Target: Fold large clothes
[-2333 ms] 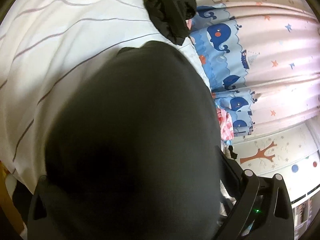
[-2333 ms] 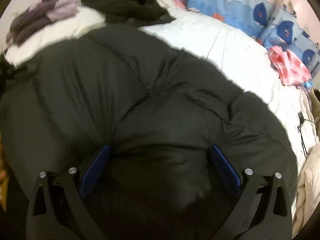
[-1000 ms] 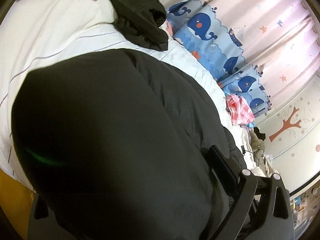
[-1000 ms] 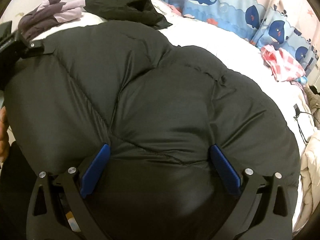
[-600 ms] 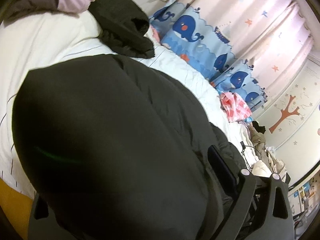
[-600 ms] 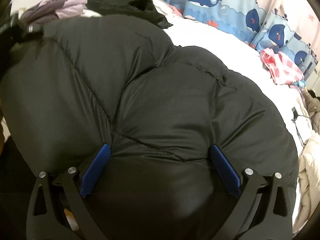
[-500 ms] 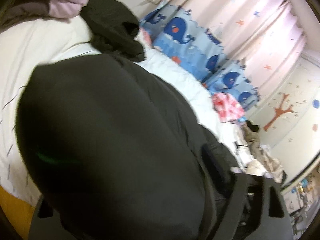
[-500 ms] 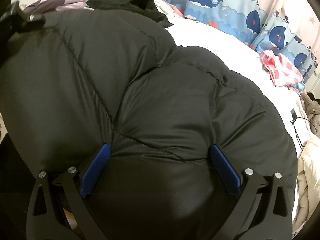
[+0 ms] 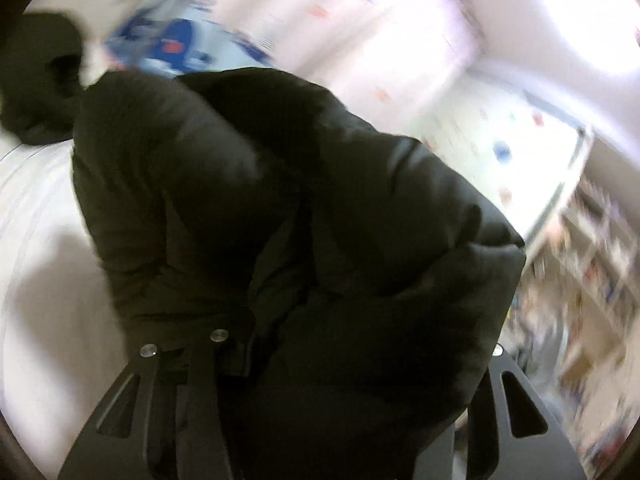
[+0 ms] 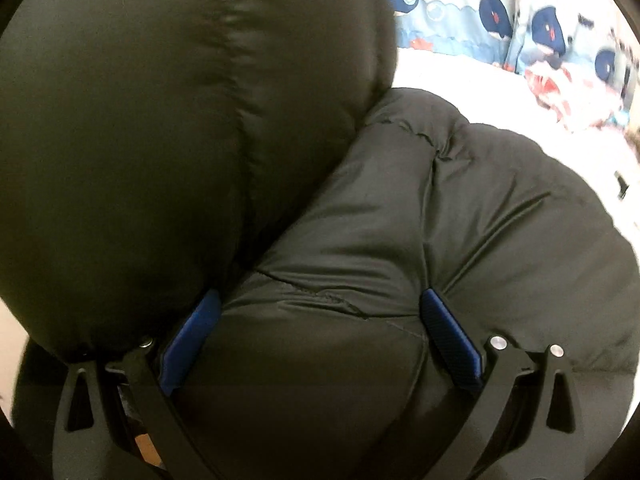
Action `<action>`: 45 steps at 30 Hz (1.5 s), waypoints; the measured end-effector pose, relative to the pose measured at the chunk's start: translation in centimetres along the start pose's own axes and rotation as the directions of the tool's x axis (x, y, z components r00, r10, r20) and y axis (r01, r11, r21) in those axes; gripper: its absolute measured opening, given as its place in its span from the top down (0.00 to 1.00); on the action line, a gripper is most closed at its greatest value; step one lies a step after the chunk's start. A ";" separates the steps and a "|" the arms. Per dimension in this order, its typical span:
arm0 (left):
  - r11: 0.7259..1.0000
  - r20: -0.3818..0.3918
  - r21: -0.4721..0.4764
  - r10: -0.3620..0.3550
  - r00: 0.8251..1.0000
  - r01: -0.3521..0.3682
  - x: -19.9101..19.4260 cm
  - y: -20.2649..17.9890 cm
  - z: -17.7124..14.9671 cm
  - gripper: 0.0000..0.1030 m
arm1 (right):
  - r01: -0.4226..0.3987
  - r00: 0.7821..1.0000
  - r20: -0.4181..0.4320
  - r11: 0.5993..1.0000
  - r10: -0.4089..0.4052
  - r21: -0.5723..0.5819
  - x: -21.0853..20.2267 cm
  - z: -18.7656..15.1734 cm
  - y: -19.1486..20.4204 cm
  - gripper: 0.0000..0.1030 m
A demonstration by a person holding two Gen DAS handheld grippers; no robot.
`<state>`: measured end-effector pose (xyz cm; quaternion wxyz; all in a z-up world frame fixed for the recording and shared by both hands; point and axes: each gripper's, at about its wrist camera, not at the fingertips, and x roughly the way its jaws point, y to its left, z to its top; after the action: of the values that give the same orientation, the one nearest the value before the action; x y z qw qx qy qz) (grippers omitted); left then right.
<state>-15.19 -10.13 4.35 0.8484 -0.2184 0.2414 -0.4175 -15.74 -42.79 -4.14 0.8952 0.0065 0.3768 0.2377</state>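
A big black puffer jacket (image 10: pixel 460 216) lies bunched on a white bed. In the right wrist view my right gripper (image 10: pixel 320 320) stands wide apart with the jacket's padded bulk between its blue pads (image 10: pixel 448 328); it presses on the fabric without pinching it. A second fold of the jacket (image 10: pixel 168 128) hangs over the left side. In the blurred left wrist view the jacket (image 9: pixel 320 208) is lifted and swallows my left gripper (image 9: pixel 352 360); its fingertips are hidden in the fabric.
A white striped bed sheet (image 9: pixel 36 240) lies at the left. Another black garment (image 9: pixel 36 80) lies at the far end of the bed. Whale-print curtains (image 10: pixel 480 12) and a red checked cloth (image 10: pixel 568 92) are at the back right. Blurred shelves (image 9: pixel 592 280) stand at the right.
My left gripper has swung up and to the right, lifting its part of the jacket off the bed. That fold now hangs over the left of the right wrist view.
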 end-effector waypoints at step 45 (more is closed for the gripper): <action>0.956 -0.426 -0.283 -0.054 0.903 -0.076 15.5 8.2 -2.8 0.06 | 0.331 0.937 -0.048 0.836 -0.346 0.439 -12.6 -4.6 -17.5 0.07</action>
<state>-3.62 -18.71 -6.06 0.7349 -0.2429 0.4822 -0.4102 -19.04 -64.52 -2.34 0.9043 0.1458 0.4010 -0.0155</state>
